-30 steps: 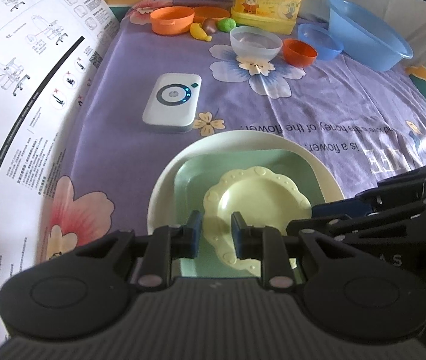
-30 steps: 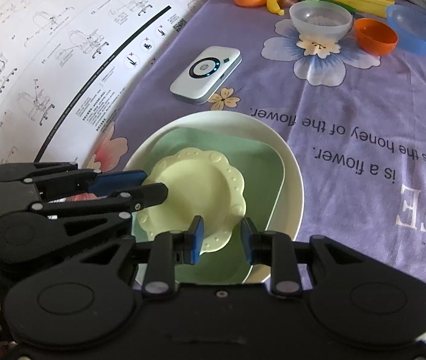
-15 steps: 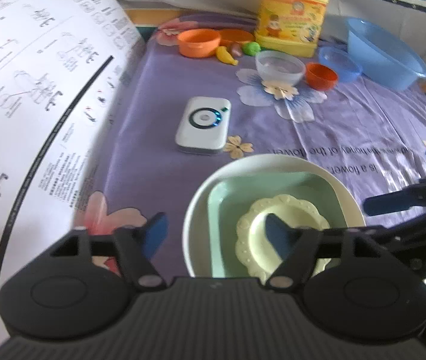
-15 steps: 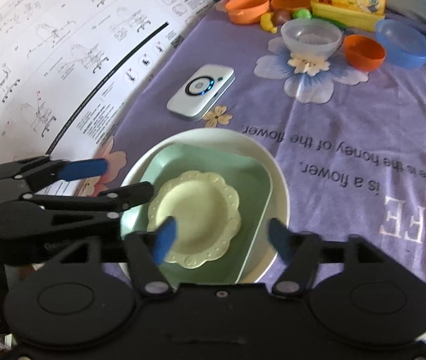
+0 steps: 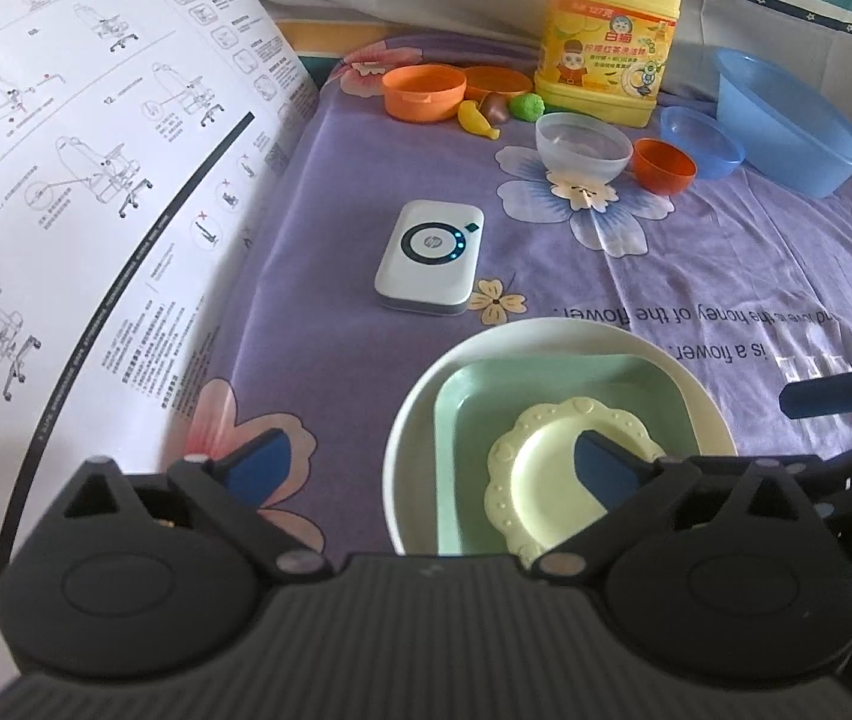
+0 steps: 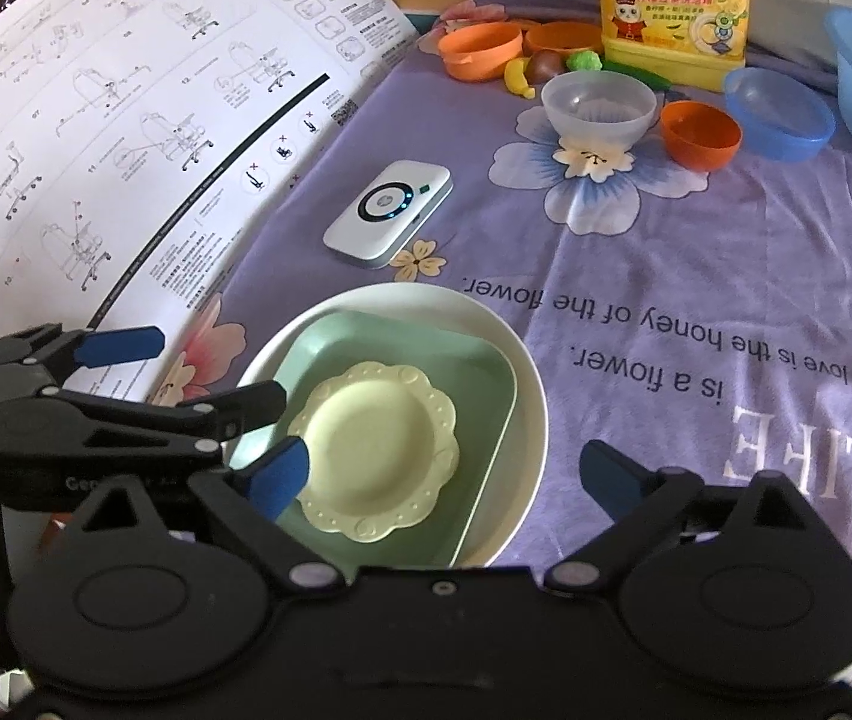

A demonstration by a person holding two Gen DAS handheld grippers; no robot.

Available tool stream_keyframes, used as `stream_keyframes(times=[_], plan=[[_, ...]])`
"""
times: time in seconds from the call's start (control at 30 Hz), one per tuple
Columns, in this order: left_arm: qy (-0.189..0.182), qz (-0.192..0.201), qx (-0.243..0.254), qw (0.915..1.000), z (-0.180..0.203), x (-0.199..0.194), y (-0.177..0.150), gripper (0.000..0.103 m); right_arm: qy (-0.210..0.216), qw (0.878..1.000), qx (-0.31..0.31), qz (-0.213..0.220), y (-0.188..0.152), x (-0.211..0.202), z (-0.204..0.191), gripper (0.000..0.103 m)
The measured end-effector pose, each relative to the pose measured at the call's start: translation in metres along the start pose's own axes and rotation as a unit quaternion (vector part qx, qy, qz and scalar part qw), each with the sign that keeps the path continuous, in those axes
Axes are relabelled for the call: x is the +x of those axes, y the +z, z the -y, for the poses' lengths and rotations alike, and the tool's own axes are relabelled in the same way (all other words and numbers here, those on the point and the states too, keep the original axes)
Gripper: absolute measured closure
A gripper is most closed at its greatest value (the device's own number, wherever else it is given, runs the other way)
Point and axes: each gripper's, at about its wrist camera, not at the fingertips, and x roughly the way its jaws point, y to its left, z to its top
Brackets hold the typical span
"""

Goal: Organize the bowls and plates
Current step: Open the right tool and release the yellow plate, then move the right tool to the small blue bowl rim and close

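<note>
Resting in a square green tray [image 6: 474,420] on a round white plate [image 6: 531,414], the scalloped yellow dish [image 6: 378,450] lies free, both grippers' jaws just spread wide.

A: Where's the small plate [image 6: 379,450]?
B: In the tray [image 6: 486,384], which sits in the big plate [image 6: 531,414], at the cloth's [image 6: 726,252] near edge.
A: Behind them?
B: A device [image 6: 388,214]; bowls [image 6: 599,105] and a jug [image 6: 675,12] along the far edge.
</note>
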Motion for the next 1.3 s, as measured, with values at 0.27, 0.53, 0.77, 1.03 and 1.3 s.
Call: stream_keyframes(times=[0.27, 0.53, 0.77, 1.03, 1.3], plan=[[0.007, -0.004, 0.008, 0.9999, 0.004, 0.001, 0.004, 0.000, -0.005, 1.000, 0.006, 0.008, 0.001, -0.004, 0.005, 0.000], [0.012, -0.005, 0.011, 0.9999, 0.009, 0.003, 0.013, 0.000, -0.009, 1.000, 0.016, 0.011, 0.004, -0.009, 0.016, 0.000], [0.012, 0.002, 0.019, 0.9998, 0.019, 0.006, 0.028, 0.000, -0.018, 0.999, 0.032, 0.020, 0.008, -0.014, 0.030, 0.000], [0.007, 0.007, 0.039, 0.9992, 0.040, 0.014, 0.048, 0.000, -0.027, 0.998, 0.057, 0.031, 0.015, -0.017, 0.054, 0.000], [-0.003, 0.019, 0.064, 0.9977, 0.071, 0.034, 0.084, 0.000, -0.050, 0.992, 0.102, 0.049, 0.032, -0.020, 0.102, 0.000]])
